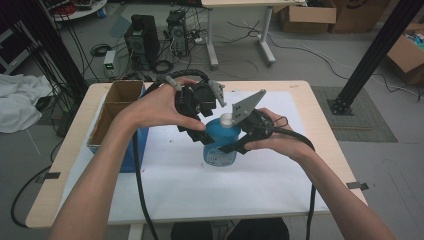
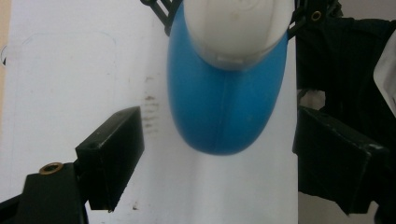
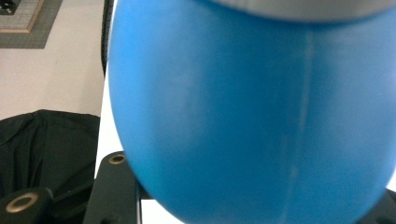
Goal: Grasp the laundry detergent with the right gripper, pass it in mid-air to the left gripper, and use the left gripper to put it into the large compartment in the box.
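Right gripper (image 1: 235, 145): in my right hand, jaws closed around the blue bottle (image 1: 220, 145), as far as I can tell; the bottle's body hides the pads up close.
Blue bottle: upright above the white sheet (image 1: 200, 190), mid-table, white cap (image 2: 236, 28) on top.
Left gripper (image 1: 200, 112): in my left hand, above the cap, jaws wide apart, holding nothing.
Cardboard box (image 1: 112, 112): far left of table, open-topped.

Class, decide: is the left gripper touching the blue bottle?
Apart. In the left gripper view the left gripper stands open, with white table showing between each jaw and the blue bottle.
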